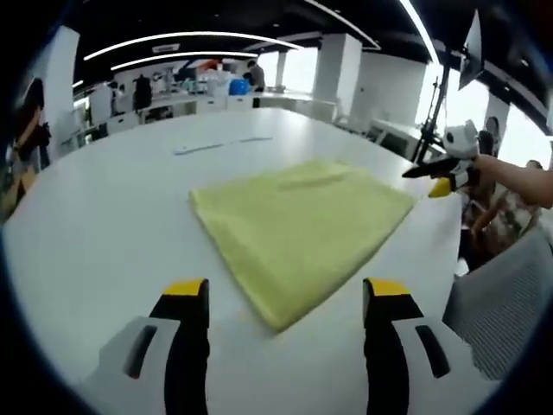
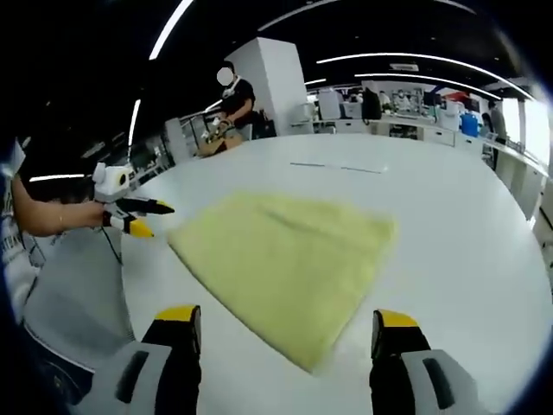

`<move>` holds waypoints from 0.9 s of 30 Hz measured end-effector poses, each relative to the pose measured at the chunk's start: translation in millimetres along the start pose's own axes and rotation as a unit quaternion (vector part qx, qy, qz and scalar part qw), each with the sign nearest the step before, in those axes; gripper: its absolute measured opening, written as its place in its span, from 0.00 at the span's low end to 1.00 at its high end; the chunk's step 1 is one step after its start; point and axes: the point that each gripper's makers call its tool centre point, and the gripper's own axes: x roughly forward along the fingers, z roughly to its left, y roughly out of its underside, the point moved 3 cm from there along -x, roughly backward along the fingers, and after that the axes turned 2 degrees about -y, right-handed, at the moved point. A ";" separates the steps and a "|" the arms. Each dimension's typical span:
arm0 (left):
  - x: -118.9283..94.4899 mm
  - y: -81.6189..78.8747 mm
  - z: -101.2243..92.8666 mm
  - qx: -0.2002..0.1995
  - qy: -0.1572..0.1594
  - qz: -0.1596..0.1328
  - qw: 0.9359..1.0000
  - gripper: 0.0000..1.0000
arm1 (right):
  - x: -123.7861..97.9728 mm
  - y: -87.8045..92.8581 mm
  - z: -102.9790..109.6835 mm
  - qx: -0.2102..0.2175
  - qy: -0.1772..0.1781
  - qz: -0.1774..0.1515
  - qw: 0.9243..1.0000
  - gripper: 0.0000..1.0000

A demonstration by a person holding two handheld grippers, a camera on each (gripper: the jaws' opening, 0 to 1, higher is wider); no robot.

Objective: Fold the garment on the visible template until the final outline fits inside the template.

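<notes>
Where the white table [image 1: 95, 233] spreads under ceiling light strips, folded yellow garment [image 1: 302, 229] (both grippers released).

Soft, matt yellow cloth of a folded garment [image 1: 302, 229], faintly napped like a towel, lying on a smooth white table [image 1: 104, 225] with a slight satin sheen. Hard plastic on the left gripper [image 1: 286, 303] and right gripper [image 2: 286, 328]: glossy black jaws, yellow tips, pale grey matt housings.
</notes>
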 end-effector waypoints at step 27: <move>-38.0 -21.9 -14.7 0.007 -0.024 -0.043 0.999 0.99 | -26.2 -27.4 34.2 -0.056 0.010 -0.048 0.997 0.99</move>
